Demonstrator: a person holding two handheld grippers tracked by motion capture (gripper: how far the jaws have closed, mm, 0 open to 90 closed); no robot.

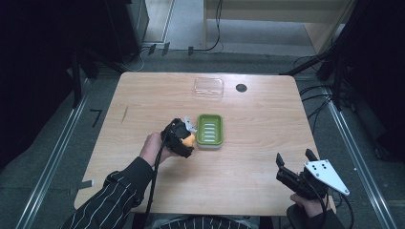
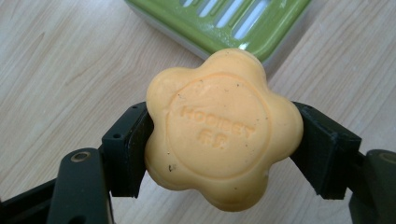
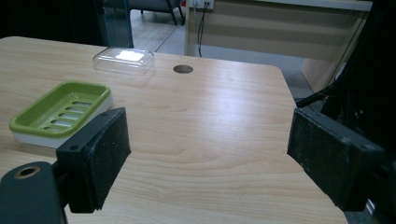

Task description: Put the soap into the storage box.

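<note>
A flower-shaped orange soap [image 2: 223, 126] is clamped between the black jaws of my left gripper [image 2: 219, 149]. In the high view the left gripper [image 1: 187, 140] holds that soap [image 1: 189, 141] just left of the green slatted soap dish [image 1: 210, 130], whose edge [image 2: 219, 28] shows close beyond the soap. My right gripper [image 1: 294, 161] rests near the table's front right corner, jaws wide apart and nothing between them [image 3: 205, 158]. From there the soap dish [image 3: 60, 111] lies to the left.
A clear plastic lid [image 1: 208, 88] lies at the far side of the wooden table [image 1: 258, 143], next to a round cable hole [image 1: 241, 88]. The lid [image 3: 123, 59] and hole [image 3: 183, 69] also appear beyond the right gripper. Cables run on the floor around the table.
</note>
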